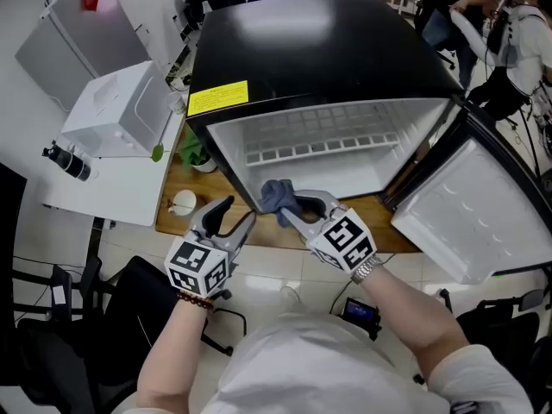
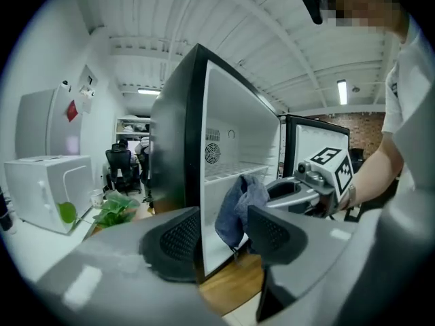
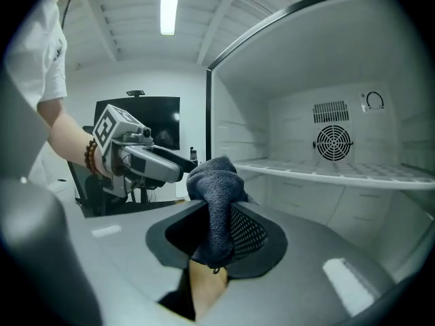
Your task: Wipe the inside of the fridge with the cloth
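A small black fridge (image 1: 328, 50) stands open on a wooden platform, its white inside (image 1: 319, 145) facing me and its door (image 1: 466, 214) swung out to the right. My right gripper (image 1: 289, 207) is shut on a blue-grey cloth (image 1: 276, 195) just in front of the fridge's lower left front edge. In the right gripper view the cloth (image 3: 214, 189) bunches up between the jaws (image 3: 214, 233), with a wire shelf (image 3: 340, 172) and a fan grille (image 3: 333, 141) beyond. My left gripper (image 1: 237, 214) hovers open and empty just left of the cloth (image 2: 238, 206).
A white box-shaped appliance (image 1: 116, 110) sits on a white table at the left, with a green plant (image 1: 194, 153) and a white cup (image 1: 184, 202) beside the fridge. A black office chair (image 1: 129, 300) stands at lower left. People (image 1: 509, 33) sit at the back right.
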`<state>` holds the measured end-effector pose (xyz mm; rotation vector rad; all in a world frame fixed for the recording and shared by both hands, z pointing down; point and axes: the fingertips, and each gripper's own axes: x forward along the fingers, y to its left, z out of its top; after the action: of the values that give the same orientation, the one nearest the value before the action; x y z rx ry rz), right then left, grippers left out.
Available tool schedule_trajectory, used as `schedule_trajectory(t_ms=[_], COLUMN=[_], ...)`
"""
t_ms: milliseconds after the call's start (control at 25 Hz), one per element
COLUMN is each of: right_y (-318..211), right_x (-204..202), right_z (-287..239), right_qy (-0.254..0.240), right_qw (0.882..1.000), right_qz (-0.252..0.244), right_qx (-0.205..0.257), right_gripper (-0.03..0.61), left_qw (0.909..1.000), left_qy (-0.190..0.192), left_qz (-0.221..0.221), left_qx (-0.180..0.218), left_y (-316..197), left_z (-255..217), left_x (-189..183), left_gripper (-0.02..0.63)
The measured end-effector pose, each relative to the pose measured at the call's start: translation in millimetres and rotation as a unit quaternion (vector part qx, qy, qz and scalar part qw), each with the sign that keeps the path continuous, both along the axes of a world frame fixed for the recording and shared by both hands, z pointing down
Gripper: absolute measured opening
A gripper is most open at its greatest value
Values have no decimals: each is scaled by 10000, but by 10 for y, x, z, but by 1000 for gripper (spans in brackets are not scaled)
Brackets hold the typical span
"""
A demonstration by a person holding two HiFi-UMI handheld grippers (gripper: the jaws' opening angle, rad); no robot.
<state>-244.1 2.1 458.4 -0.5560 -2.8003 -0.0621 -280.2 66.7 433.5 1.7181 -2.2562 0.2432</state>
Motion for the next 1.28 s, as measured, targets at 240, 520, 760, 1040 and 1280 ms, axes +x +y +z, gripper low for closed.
schedule_trajectory(t_ms=[240, 520, 760, 1040, 1280], right_y=[60, 93, 57, -77, -239], right_x=[-329, -640, -817, -1021, -1249], right_z=[313, 508, 567, 635, 755], right_qy=[123, 129, 49, -57, -73], right_qw=[9998, 9995, 9985, 9964, 9940], right_qz=[151, 286, 520, 819, 1074], right_qx=[100, -37, -146, -213, -173], right_gripper=[87, 87, 83, 81, 81], left_qw=[9996, 9993, 9993, 9990, 9987], left_qy=[-84, -51, -100, -141, -183], left_qz=[-210, -301, -263, -321, -349], left_qx=[-169, -233, -265, -288, -329], left_y=[-78, -112, -134, -141, -144], left_z=[117, 196, 181, 178, 180], left_x=[-191, -298, -304, -302, -297], left_gripper=[235, 235, 235, 235, 235])
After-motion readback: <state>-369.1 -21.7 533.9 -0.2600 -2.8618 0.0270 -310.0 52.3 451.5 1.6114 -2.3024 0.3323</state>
